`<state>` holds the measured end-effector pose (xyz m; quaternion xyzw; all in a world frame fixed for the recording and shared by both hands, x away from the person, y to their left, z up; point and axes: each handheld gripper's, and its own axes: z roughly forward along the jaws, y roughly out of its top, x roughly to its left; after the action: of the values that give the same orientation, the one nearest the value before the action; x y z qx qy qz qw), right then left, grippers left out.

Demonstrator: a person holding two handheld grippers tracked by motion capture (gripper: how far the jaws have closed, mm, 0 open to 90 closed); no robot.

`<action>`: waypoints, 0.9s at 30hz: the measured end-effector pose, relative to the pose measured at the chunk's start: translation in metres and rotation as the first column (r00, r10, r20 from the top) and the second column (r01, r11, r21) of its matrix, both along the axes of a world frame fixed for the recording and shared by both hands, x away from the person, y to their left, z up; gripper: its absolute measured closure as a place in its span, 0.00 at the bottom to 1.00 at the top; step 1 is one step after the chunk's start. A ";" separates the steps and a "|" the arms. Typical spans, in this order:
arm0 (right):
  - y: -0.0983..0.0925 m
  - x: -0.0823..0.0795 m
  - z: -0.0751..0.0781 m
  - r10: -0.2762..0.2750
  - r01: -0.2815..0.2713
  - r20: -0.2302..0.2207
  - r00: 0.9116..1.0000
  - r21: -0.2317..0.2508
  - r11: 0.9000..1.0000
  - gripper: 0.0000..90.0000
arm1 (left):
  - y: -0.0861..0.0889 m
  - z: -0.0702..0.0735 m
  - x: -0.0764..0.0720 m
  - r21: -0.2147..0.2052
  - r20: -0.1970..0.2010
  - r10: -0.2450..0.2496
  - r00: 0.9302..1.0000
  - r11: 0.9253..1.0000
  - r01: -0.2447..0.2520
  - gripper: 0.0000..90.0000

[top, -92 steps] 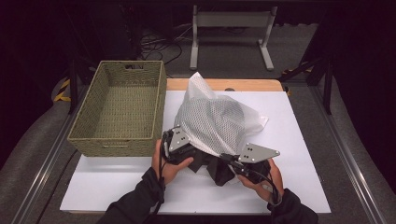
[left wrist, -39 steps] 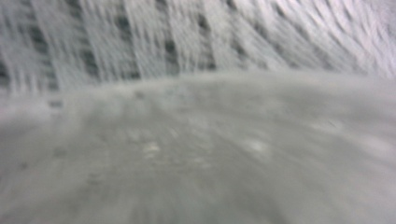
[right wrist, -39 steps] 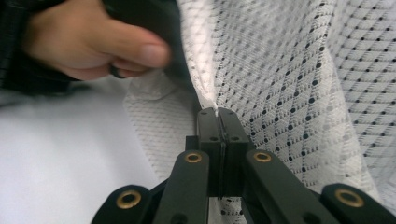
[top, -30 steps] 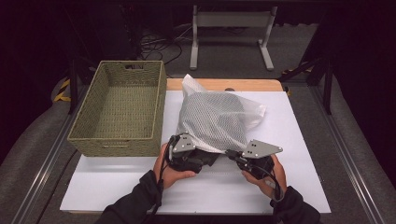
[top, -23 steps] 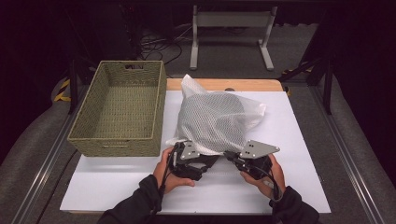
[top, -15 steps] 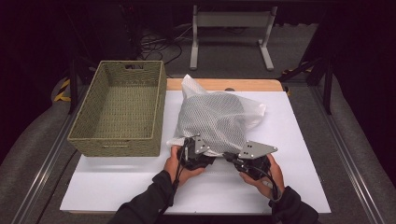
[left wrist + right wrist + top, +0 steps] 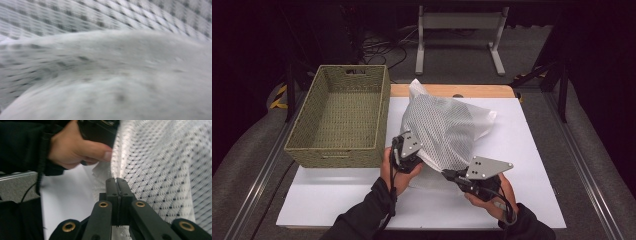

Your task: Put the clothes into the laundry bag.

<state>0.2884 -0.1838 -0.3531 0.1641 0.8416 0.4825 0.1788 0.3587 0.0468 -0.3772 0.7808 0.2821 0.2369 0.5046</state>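
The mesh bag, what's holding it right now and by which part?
Both grippers pinch the mesh bag along its near edge: right gripper shut on the fabric, left gripper just closed at its left corner.

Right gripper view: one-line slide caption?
Right tool pinched shut on the white mesh bag's edge, with the person's left hand gripping the other tool nearby.

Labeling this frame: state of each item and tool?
mesh bag: bulging, near edge lifted off the white board
wicker basket: upright, empty
left tool: jaws just closing, pressed into the mesh
right tool: shut on the mesh bag's edge
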 end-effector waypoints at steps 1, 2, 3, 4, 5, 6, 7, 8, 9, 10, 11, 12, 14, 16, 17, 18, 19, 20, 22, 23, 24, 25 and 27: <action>0.001 -0.006 0.007 0.016 -0.016 0.019 1.000 0.009 1.000 1.00 | 0.002 0.007 -0.005 0.001 0.018 -0.005 1.000 1.000 0.005 0.90; 0.002 -0.011 0.014 0.030 -0.030 0.033 0.999 0.019 0.999 1.00 | 0.003 0.013 -0.011 -0.002 0.032 -0.005 0.999 1.000 0.005 0.90; 0.003 -0.015 0.020 0.040 -0.041 0.049 0.998 0.023 0.999 1.00 | 0.004 0.019 -0.016 -0.002 0.050 -0.003 0.999 1.000 0.004 0.90; 0.003 -0.019 0.025 0.045 -0.047 0.062 0.997 0.024 0.999 1.00 | 0.003 0.020 -0.018 0.000 0.058 -0.015 0.998 1.000 0.015 0.90; 0.003 -0.021 0.026 0.054 -0.056 0.061 0.997 0.027 0.998 1.00 | 0.000 0.017 -0.016 0.008 0.061 -0.008 0.998 1.000 0.008 0.90; 0.003 -0.021 0.025 0.055 -0.056 0.054 0.997 0.024 0.998 1.00 | -0.004 0.011 -0.012 0.020 0.052 0.000 0.999 1.000 -0.001 0.90; 0.003 -0.020 0.022 0.052 -0.053 0.047 0.998 0.016 0.998 1.00 | -0.008 0.002 -0.005 0.041 0.040 0.008 0.999 0.999 -0.009 0.90; 0.003 -0.017 0.018 0.047 -0.047 0.033 0.998 0.004 0.999 1.00 | -0.011 -0.005 0.000 0.060 0.039 0.021 0.999 0.998 -0.023 0.90; 0.003 -0.015 0.013 0.040 -0.040 0.024 0.999 -0.004 0.999 1.00 | -0.014 -0.015 0.009 0.094 0.044 0.044 0.998 0.994 -0.047 0.89; 0.002 -0.012 0.007 0.026 -0.025 0.010 1.000 -0.017 1.000 1.00 | -0.016 -0.024 0.018 0.107 0.026 0.066 0.997 0.992 -0.069 0.89; 0.001 -0.008 0.001 0.016 -0.016 -0.003 1.000 -0.027 1.000 1.00 | -0.016 -0.033 0.027 0.081 -0.016 0.081 0.997 0.994 -0.079 0.89; -0.001 -0.004 -0.004 0.003 -0.004 -0.019 1.000 -0.030 1.000 1.00 | -0.015 -0.039 0.035 0.056 -0.051 0.092 0.994 0.994 -0.090 0.89; -0.004 0.002 -0.014 -0.024 0.022 -0.036 0.999 -0.048 0.999 1.00 | -0.015 -0.048 0.044 0.074 -0.050 0.118 0.992 0.991 -0.114 0.89; -0.006 0.005 -0.018 -0.034 0.031 -0.048 0.998 -0.056 0.998 1.00 | -0.014 -0.051 0.047 0.078 -0.048 0.133 0.990 0.989 -0.129 0.89; -0.008 0.007 -0.023 -0.047 0.043 -0.056 0.997 -0.062 0.997 1.00 | -0.015 -0.051 0.047 0.076 -0.042 0.129 0.991 0.989 -0.125 0.89; -0.008 0.007 -0.025 -0.050 0.046 -0.059 0.997 -0.064 0.997 1.00 | -0.014 -0.050 0.046 0.078 -0.044 0.123 0.991 0.990 -0.119 0.88; -0.008 0.008 -0.026 -0.047 0.042 -0.061 0.997 -0.067 0.997 1.00 | -0.014 -0.049 0.044 0.080 -0.046 0.118 0.992 0.990 -0.114 0.88; -0.008 0.008 -0.028 -0.046 0.042 -0.063 0.997 -0.071 0.997 1.00 | -0.012 -0.048 0.042 0.077 -0.048 0.115 0.992 0.991 -0.111 0.87; -0.007 0.008 -0.030 -0.062 0.057 -0.047 0.997 -0.094 0.994 1.00 | -0.005 -0.047 0.036 0.055 -0.067 0.051 0.996 0.997 -0.048 0.81; -0.008 0.008 -0.031 -0.065 0.061 -0.045 0.997 -0.094 0.994 1.00 | -0.001 -0.046 0.033 0.041 -0.073 0.011 0.997 0.999 -0.008 0.78; -0.009 0.008 -0.030 -0.071 0.067 -0.043 0.997 -0.093 0.993 1.00 | 0.005 -0.044 0.028 0.038 -0.085 -0.028 0.996 0.999 0.031 0.73; -0.011 0.008 -0.029 -0.077 0.073 -0.041 0.996 -0.083 0.994 1.00 | 0.010 -0.042 0.023 0.038 -0.087 -0.056 0.995 0.998 0.059 0.67; -0.015 0.009 -0.025 -0.087 0.084 -0.036 0.996 -0.071 0.994 1.00 | 0.023 -0.037 0.015 0.040 -0.103 -0.112 0.988 0.992 0.117 0.55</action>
<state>0.2971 -0.1989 -0.3786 0.2029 0.8534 0.4415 0.1886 0.3733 0.0695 -0.4141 0.8181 0.2563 0.1742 0.4845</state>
